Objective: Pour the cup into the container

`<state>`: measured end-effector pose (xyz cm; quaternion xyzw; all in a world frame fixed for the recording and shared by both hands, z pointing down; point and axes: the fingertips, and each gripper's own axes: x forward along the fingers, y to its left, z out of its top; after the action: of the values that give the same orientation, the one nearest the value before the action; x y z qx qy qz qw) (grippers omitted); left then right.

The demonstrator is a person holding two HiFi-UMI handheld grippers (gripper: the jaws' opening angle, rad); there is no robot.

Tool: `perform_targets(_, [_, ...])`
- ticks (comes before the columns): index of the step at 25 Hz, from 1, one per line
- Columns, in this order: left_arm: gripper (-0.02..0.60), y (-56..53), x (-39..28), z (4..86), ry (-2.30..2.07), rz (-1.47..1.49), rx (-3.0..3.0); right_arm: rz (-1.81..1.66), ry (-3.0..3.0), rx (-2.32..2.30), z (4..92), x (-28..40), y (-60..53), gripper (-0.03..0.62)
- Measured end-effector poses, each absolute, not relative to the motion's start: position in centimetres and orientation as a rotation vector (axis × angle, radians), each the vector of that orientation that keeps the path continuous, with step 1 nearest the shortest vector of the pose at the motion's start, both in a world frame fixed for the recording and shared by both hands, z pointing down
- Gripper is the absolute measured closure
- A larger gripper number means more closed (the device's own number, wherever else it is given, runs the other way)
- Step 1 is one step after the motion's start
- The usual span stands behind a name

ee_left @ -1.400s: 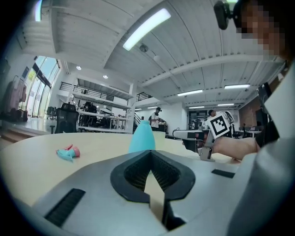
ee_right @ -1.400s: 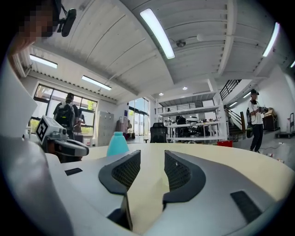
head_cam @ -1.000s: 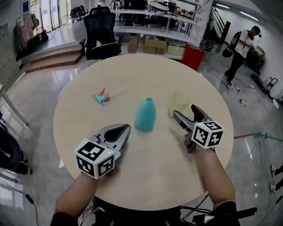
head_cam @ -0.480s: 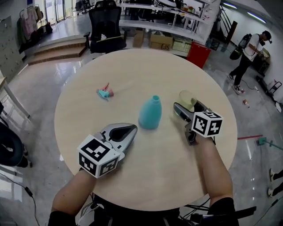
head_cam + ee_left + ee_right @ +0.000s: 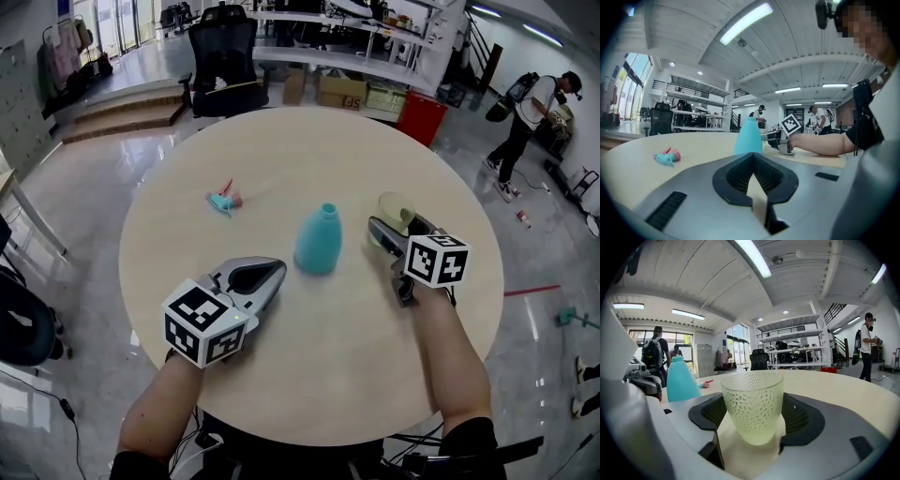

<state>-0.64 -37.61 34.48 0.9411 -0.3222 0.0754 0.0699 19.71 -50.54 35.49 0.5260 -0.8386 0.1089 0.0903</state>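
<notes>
head view: cup is stood right of the teal container; left gripper view: left gripper is pressed together, empty; right gripper view: jaws of the right gripper, just been closing, are spread round the cup, which should probably be pinched squarely before lifting.

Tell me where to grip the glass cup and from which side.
Grip the cup across its mid-wall, below the rim, coming in level from the person's side, as the right gripper does. It stands upright and narrows toward the base, so a lower grip might slip. The jaws have just been closing with the cup between them, apparently not pressing yet.
</notes>
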Motion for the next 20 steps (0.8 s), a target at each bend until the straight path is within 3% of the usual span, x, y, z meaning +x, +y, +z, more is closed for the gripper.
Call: perform_targets(20, [0.583, -36.7, -0.3, 34.5, -0.934, 0.199, 2.871, -0.166, -2.396, 1.299, 27.5, 15.2, -44.6, 0.227])
